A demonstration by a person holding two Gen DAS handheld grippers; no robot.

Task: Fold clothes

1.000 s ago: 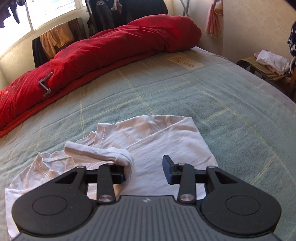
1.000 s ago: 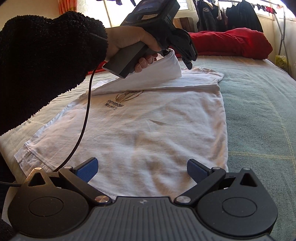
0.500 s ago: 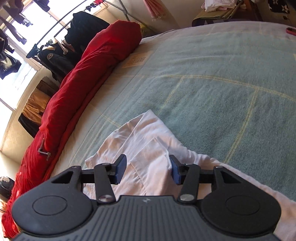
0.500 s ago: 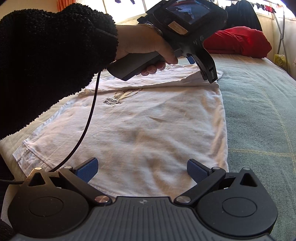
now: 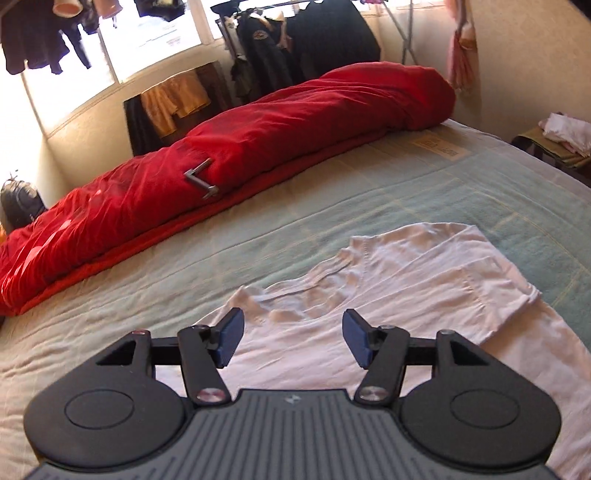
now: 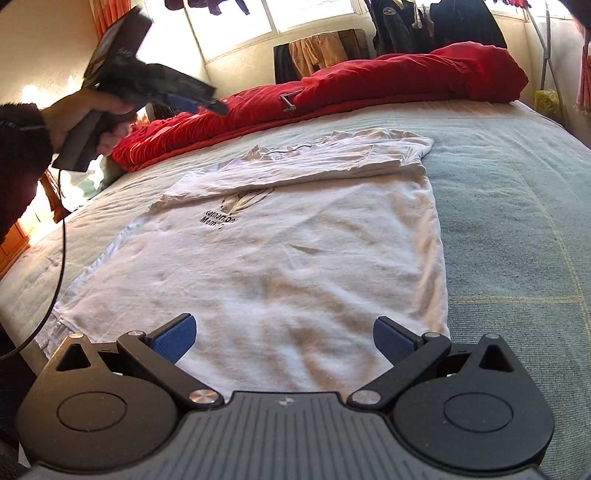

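A white T-shirt [image 6: 295,251] with a dark chest print lies flat on the green bed cover, its far sleeve folded in over the top. In the left wrist view the same white T-shirt [image 5: 406,288] spreads under and ahead of my left gripper [image 5: 291,338], which is open and empty above the collar area. In the right wrist view my left gripper [image 6: 199,101] is held high at the left in a hand, clear of the cloth. My right gripper [image 6: 284,338] hovers open over the shirt's near hem, holding nothing.
A long red duvet [image 5: 229,166] runs along the far side of the bed [image 6: 517,221]. Clothes hang on a rack [image 6: 436,26] by the window. A side table with folded laundry [image 5: 565,133] stands at the right. A black cable [image 6: 61,258] dangles at the left.
My left gripper let go of the sleeve it had carried over the shirt, then lifted up and back to the left. The sleeve now lies folded flat. My right gripper stayed put.
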